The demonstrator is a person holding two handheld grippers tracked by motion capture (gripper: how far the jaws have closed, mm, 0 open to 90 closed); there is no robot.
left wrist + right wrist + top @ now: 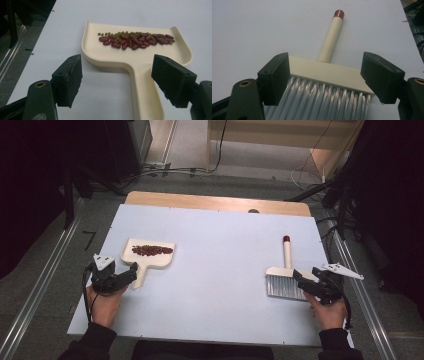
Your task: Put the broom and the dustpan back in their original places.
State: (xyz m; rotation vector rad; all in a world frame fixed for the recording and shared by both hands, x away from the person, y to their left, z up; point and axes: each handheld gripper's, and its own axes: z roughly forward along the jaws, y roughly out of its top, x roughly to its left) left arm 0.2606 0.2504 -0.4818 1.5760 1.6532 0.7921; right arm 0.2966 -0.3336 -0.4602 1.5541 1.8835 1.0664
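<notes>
1. Left gripper (131,274), jaws apart, straddles the handle of the dustpan (150,255) at the table's nine o'clock; grip it mid-handle and keep the beans (135,40) level.
2. Right gripper (299,279), jaws apart beside the brush (286,282) at three o'clock; grip it squarely.

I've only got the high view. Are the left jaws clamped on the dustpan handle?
Observer: No. The left gripper view shows the left gripper open, with table visible between one pad and the dustpan handle.
Operator: What's in the pan besides the red stuff?
Observer: Small green beans lie along the far edge of the red beans.
Operator: And the right jaws?
Observer: The right gripper straddles the brush head, one pad at each end. I can't tell whether they press on it.
</notes>
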